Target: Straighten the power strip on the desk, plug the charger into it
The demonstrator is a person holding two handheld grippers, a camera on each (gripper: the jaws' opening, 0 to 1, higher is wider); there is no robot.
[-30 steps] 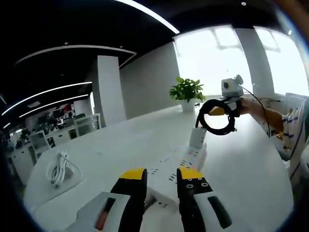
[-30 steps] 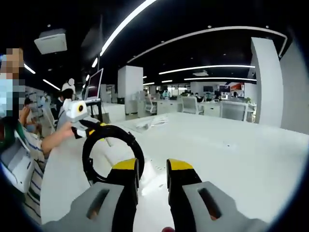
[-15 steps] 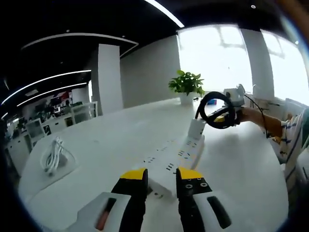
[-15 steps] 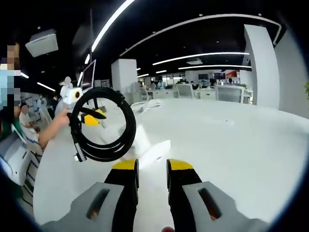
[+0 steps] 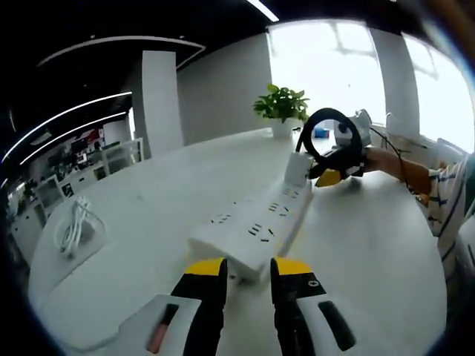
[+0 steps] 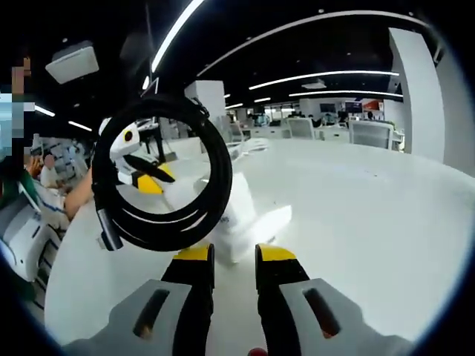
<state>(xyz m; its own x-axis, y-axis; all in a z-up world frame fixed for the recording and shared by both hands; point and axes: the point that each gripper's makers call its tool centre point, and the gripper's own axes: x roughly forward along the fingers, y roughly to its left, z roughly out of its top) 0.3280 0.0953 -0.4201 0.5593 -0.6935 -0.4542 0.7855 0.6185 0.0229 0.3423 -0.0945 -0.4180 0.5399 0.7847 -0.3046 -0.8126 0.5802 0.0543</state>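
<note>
A white power strip [image 5: 252, 226] runs away from my left gripper [image 5: 249, 271], whose yellow-tipped jaws stand close together at its near end and seem to pinch it. A white charger [image 5: 297, 169] stands at the strip's far end, with its black cable coil [image 5: 326, 132] held up above it. My right gripper [image 5: 335, 167] comes in from the right and holds that charger. In the right gripper view the charger [image 6: 239, 211] sits just above my right gripper [image 6: 235, 256], and the cable coil [image 6: 159, 174] hangs large at the left. Behind it is my left gripper [image 6: 145, 176].
The white desk [image 5: 148, 200] stretches wide around the strip. A bundled white cable [image 5: 73, 231] lies on a pad at the left edge, and a potted plant [image 5: 280, 107] stands at the far end. A hand [image 5: 386, 159] and a striped sleeve [image 5: 449, 215] are on the right.
The strip now looks closer and larger in the left gripper view. The cable coil has swung from beside my right jaws to above them, and the charger has come down to the strip's far end.
</note>
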